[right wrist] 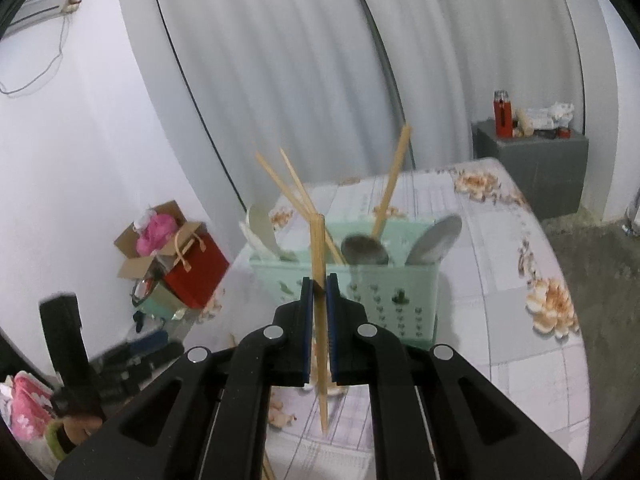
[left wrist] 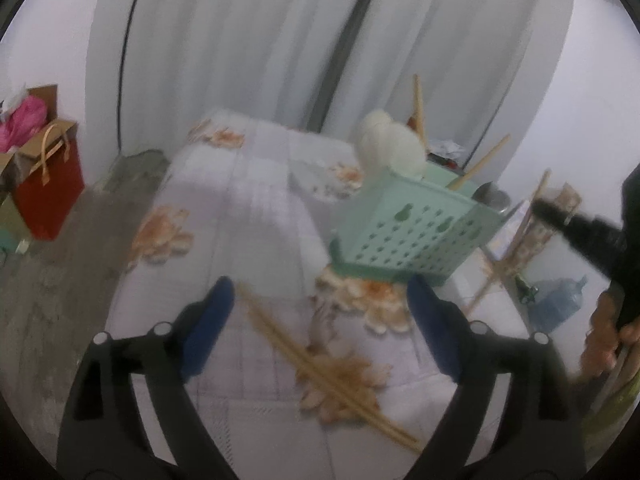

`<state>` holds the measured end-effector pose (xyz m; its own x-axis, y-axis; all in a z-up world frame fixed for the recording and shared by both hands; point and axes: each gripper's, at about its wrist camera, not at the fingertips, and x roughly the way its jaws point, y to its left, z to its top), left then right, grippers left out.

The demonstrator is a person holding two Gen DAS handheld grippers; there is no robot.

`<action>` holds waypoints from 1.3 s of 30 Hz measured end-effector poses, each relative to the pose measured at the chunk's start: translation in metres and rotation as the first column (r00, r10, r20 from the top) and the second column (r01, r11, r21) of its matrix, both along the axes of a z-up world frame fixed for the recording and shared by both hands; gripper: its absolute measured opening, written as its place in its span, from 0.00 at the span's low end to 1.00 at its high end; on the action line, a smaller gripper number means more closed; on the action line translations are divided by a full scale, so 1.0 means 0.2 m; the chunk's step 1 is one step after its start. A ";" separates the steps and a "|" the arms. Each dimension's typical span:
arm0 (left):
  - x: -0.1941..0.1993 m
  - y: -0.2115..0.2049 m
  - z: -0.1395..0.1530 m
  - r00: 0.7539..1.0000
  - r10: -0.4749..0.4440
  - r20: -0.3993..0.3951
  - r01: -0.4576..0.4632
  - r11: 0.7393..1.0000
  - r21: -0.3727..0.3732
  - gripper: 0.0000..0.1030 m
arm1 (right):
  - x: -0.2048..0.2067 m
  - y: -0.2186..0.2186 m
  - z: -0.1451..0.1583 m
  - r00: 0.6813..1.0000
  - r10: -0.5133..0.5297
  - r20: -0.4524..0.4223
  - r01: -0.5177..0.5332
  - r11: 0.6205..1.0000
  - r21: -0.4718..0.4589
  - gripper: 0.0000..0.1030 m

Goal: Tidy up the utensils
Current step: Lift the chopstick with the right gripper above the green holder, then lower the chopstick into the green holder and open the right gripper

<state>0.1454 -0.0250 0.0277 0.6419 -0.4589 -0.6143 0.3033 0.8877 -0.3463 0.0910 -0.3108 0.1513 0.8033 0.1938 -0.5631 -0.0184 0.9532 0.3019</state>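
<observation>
Between the blue pads of the right gripper (right wrist: 319, 284) stood a pair of chopsticks (right wrist: 319, 248), held upright, the jaws closed tight on them with the sticks running above and below the pads. Just beyond them sat the mint-green utensil basket (right wrist: 400, 292) on the counter (right wrist: 520, 360), which wore a floral cloth. Inside the basket were two metal spoons (right wrist: 365, 249), a white spoon (right wrist: 262, 228) at the left end, and several more chopsticks leaning out at different angles. In the left wrist view, the left gripper (left wrist: 318, 300) had its jaws spread wide with nothing pressed between them; a second pair of chopsticks (left wrist: 320, 368) lay flat on the cloth beneath the gap, running diagonally toward the lower right. The basket stood farther off, beyond the right pad, and looked tilted in that blurred view. At the counter's far left side, on the floor, a red gift bag (left wrist: 48, 196) stood beside a cardboard box (right wrist: 154, 240).
</observation>
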 end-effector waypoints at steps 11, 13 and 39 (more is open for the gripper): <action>-0.04 0.06 -0.05 1.000 0.020 -0.003 -0.020 1.000 0.020 0.83 | 0.03 0.03 0.17 0.997 -0.022 0.074 0.024 0.999 -0.027 0.06; -0.04 0.05 -0.07 1.000 0.020 -0.008 -0.019 0.999 0.040 0.84 | 0.03 0.03 0.20 0.996 -0.025 0.089 0.027 0.999 -0.030 0.06; -0.06 0.05 -0.16 0.997 0.059 -0.050 -0.051 0.989 0.141 0.87 | 0.28 -0.10 0.64 0.965 -0.042 0.260 0.058 0.997 -0.051 0.06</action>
<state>0.1330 -0.0149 -0.0046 0.6280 -0.3309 -0.7044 0.2369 0.9434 -0.2320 0.1467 -0.3310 0.2794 0.9309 0.1231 -0.3439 -0.0405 0.9704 0.2379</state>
